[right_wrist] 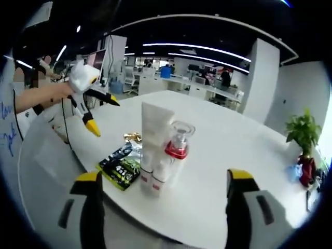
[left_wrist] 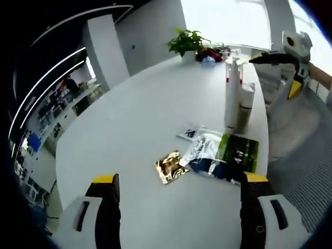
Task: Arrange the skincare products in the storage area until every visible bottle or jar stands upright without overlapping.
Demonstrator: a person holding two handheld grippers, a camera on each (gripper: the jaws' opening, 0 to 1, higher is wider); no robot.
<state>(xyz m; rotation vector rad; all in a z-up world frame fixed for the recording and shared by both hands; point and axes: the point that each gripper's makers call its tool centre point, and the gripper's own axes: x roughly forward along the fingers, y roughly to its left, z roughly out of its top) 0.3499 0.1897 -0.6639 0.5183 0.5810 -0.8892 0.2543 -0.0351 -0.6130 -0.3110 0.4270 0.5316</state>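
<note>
Both grippers, left [left_wrist: 176,194] and right [right_wrist: 162,194], hang spread and empty, while the tall white tubes and red-collared pump bottle [right_wrist: 175,150] already stand upright mid-frame, leaving flat sachets [left_wrist: 218,153] beside them.

White table [left_wrist: 135,104] with bottles [left_wrist: 236,93], sachets [left_wrist: 220,153]

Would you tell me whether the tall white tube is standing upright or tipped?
Upright: the tall white tube stands on its cap on the white table.
</note>
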